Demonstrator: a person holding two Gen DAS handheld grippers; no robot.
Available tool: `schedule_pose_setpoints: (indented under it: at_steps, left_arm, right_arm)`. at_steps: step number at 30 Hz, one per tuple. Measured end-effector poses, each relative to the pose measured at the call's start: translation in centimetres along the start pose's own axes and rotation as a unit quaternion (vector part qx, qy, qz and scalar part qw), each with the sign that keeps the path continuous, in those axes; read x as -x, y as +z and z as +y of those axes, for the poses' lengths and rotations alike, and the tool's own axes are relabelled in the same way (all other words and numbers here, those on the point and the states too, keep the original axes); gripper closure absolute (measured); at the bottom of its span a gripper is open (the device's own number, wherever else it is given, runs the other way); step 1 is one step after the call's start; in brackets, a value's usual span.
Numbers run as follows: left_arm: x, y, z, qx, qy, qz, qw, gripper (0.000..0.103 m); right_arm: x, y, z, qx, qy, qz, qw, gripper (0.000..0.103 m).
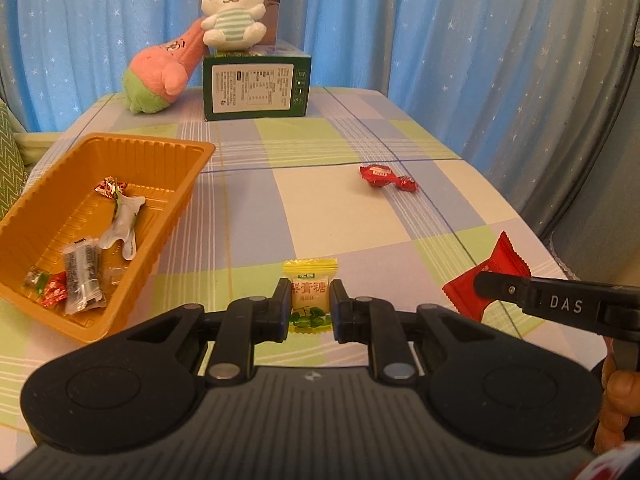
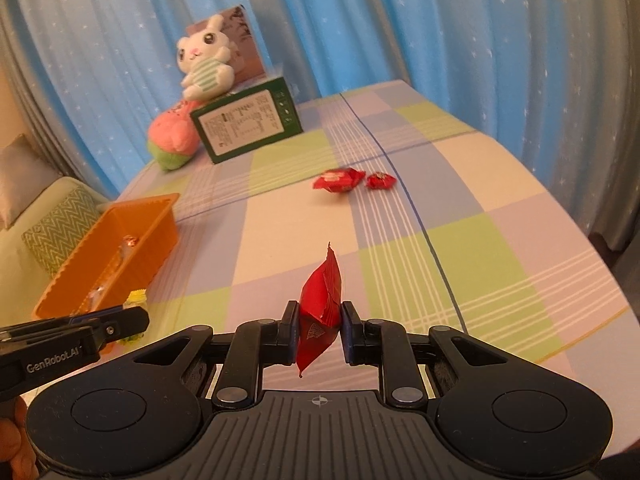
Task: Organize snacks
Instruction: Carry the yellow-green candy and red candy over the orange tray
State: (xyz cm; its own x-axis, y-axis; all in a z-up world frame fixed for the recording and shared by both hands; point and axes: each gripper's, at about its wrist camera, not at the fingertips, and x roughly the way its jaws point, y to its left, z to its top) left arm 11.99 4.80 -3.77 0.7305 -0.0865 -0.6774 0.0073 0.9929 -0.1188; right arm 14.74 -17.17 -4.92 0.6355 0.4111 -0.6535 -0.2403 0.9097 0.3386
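Note:
My left gripper (image 1: pixel 311 304) is shut on a yellow candy packet (image 1: pixel 310 294) just above the checked tablecloth, to the right of the orange tray (image 1: pixel 182 200). The tray holds several wrapped snacks (image 1: pixel 82 276). My right gripper (image 2: pixel 319 330) is shut on a red snack packet (image 2: pixel 322 304), held edge-up; the packet also shows in the left wrist view (image 1: pixel 486 276). The left gripper shows at the right wrist view's left edge (image 2: pixel 120 324), near the tray (image 2: pixel 132 236). Two red wrapped candies (image 2: pixel 340 180) (image 2: pixel 381 181) lie farther out on the table; they also show in the left wrist view (image 1: pixel 387 177).
At the table's far end stand a green box (image 1: pixel 256 88), a white plush rabbit (image 1: pixel 234 12) on top of it and a pink plush toy (image 1: pixel 164 72) leaning against it. Blue curtains hang behind. A sofa with a green cushion (image 2: pixel 60 220) is on the left.

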Motion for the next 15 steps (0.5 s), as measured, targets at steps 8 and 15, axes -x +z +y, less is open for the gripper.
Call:
schedule_pose_setpoints:
  at_steps: [8,15]
  left_arm:
    - [2.8,-0.1,-0.1,-0.005,0.002,-0.015,0.9999,0.086]
    - [4.6,-0.4,0.3,-0.001,0.007,-0.023,0.9997,0.086]
  right_arm:
    - [2.1,0.3,2.2,0.021,0.006,-0.014,1.0,0.082]
    - [3.1,0.3,3.6,0.036,0.013,-0.018,0.999,0.082]
